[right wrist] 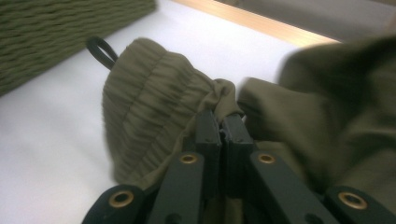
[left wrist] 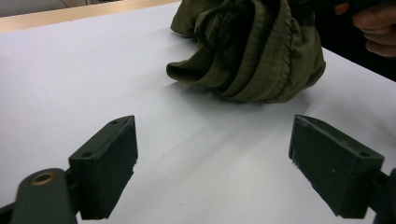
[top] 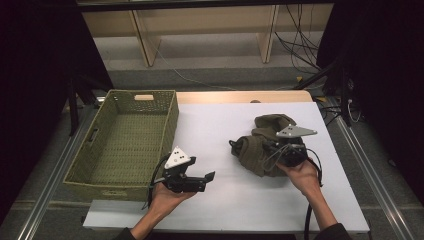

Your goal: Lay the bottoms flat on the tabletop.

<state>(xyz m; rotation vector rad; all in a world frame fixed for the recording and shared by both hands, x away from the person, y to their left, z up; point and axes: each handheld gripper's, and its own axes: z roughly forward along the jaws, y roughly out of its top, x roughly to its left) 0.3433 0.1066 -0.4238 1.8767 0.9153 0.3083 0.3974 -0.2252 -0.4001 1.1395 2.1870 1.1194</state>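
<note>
Right gripper (right wrist: 219,122) is pinching just a small fold of the cloth (top: 260,142), left gripper (top: 200,181) idle and wide, so honestly it might slip out mid-lift toward the basket (top: 122,95).

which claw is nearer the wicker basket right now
Left. The left claw hovers open just off the wicker basket's near right corner, over the white table. The right claw is farther right, shut on the olive garment.
</note>
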